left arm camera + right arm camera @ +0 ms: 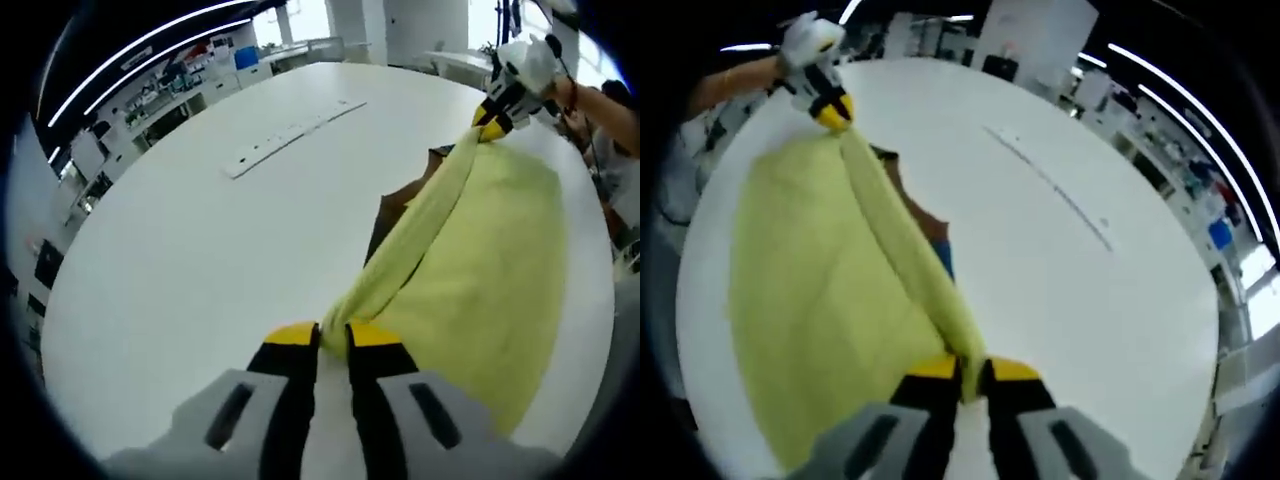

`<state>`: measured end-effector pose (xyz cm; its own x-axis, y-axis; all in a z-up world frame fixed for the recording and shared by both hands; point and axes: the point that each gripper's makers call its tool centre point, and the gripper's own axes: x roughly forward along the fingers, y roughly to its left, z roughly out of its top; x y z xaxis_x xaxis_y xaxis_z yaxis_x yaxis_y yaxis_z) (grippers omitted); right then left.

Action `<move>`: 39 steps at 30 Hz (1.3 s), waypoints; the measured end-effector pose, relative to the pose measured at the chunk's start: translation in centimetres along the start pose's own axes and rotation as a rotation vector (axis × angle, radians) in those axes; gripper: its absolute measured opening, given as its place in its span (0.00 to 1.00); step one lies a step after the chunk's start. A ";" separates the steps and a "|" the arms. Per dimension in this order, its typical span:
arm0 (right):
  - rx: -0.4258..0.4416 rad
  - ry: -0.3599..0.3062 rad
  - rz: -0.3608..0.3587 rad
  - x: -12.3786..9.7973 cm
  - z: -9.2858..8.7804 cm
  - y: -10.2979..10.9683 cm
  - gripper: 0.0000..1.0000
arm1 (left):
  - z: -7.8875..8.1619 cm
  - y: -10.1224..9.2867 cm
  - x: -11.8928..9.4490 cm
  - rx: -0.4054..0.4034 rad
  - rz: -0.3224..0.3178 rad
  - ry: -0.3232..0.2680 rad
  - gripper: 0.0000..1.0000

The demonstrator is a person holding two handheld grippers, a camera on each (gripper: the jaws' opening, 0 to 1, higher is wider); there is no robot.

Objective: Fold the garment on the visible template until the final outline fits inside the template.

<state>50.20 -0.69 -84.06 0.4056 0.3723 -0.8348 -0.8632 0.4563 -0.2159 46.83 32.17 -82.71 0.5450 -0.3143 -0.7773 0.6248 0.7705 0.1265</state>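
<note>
In the left gripper view, my left gripper (333, 330) has its yellow-tipped jaws pressed together on a bunched corner of the yellow garment (480, 270). From that pinch the cloth runs as a taut, rolled edge up to the right gripper (492, 118), which comes in at the far end and pinches the opposite corner.

In the right gripper view, my right gripper (970, 372) is likewise clamped on the garment (810, 290), and the left gripper (832, 108) grips the far corner, held by a person's hand (805, 42).

The garment hangs from this stretched edge, its body draping onto the white table (200, 230). Beside the rolled edge a dark brown template (395, 205) shows partly from under the cloth. Beyond the garment, a pale strip (290, 135) lies on the table. I can read no writing or labels.
</note>
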 end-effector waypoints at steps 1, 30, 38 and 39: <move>0.000 -0.001 0.002 -0.1 0.0 0.1 0.09 | 0.2 -0.2 -0.2 -0.009 -0.005 -0.004 0.08; -0.176 0.010 -0.106 -0.2 -0.9 -0.9 0.11 | -0.6 -1.1 0.3 0.239 -0.031 -0.079 0.14; -0.177 0.025 -0.117 0.0 -1.1 -0.9 0.04 | -0.7 -0.9 1.0 0.275 0.000 -0.056 0.09; -0.176 0.026 -0.119 0.0 -1.1 -0.9 0.03 | -0.6 -1.0 1.0 0.268 0.005 -0.054 0.06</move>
<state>50.66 -1.94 -84.43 0.5022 0.3021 -0.8103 -0.8497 0.3464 -0.3975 46.43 31.40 -84.01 0.5727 -0.3459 -0.7433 0.7440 0.6001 0.2940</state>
